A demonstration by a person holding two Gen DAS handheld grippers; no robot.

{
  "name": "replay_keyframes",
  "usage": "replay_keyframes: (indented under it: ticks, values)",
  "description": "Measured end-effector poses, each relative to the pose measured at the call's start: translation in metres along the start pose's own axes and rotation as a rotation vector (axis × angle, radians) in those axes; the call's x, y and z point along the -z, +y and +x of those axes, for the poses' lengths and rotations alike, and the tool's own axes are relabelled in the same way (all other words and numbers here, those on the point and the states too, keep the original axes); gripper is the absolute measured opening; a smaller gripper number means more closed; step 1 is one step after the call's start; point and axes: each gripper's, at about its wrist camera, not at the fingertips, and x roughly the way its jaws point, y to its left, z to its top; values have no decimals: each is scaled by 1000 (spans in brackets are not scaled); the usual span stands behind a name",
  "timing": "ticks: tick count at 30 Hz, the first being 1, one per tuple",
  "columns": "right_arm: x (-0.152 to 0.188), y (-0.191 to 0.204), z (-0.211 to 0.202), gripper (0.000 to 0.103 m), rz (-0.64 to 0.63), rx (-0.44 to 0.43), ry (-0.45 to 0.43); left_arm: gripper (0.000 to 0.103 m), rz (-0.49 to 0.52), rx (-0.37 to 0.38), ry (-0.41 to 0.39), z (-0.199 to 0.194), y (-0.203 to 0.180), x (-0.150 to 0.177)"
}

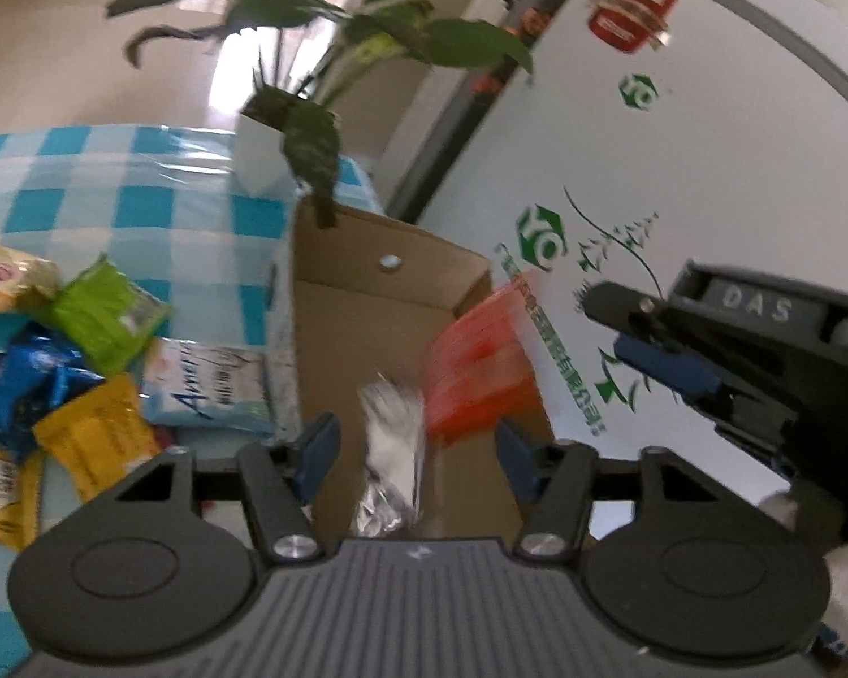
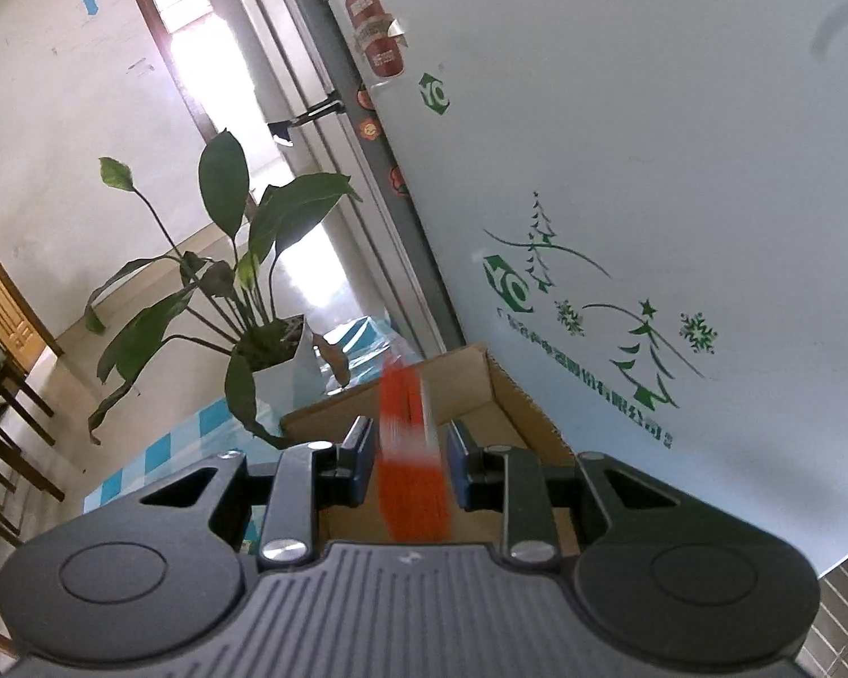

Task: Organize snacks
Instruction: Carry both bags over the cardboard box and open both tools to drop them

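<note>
Blue-and-white checked tablecloth (image 1: 113,192) carries the unsorted pile, well left of the left gripper's (image 1: 415,455) jaws: a green packet (image 1: 107,319), a dark blue packet (image 1: 22,390), a yellow packet (image 1: 99,440) and a pale blue pouch (image 1: 206,390), the last lying just beside the wall of the cardboard box (image 1: 367,305). Left jaws stand wide apart over the open box. A silver foil packet (image 1: 393,452) sits in the gap between them, smeared by motion blur and touching neither blue pad, so it reads as released and dropping rather than held. To the right of those jaws an orange-red packet (image 1: 480,361) hangs over the box's right side, and further right the right gripper (image 1: 630,333) reaches in from the frame edge. In the right wrist view the right gripper (image 2: 407,460) has its jaws narrow, with the orange-red packet (image 2: 412,469) upright between the pads; a thin gap shows on each side, so I cannot tell whether the pads grip it, and the blur suggests it may be slipping free. Risks, as judged: both packets come down into one box (image 2: 514,395) together, and could collide and tip one over the low right wall toward the white fridge (image 2: 650,169). The orange-red packet sits near that wall, so a late or skewed release could land it on the rim. The plant's (image 2: 243,260) drooping leaf hangs at the box's far edge and could snag a gripper.
</note>
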Motion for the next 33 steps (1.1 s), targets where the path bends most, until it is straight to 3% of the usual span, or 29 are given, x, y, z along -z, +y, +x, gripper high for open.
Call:
replay_keyframes:
  ticks: [3,7,10,25,33]
  values:
    - [0,-2,0,52,17,8,0,70,18,6,-7,-2,-2,1]
    - [1,1,0,55,11,-4,0,72,24,-15,-21,-12,3,-1]
    - [1,3,-1,56,23,-26,2,77,32,-40,-36,-24,13,-3]
    - [11,41,10,61,-44,-145,43,78,-40,-205,-98,-82,111,-18]
    - [23,72,24,63,-95,-238,115,79,-59,-270,-103,-98,156,-18]
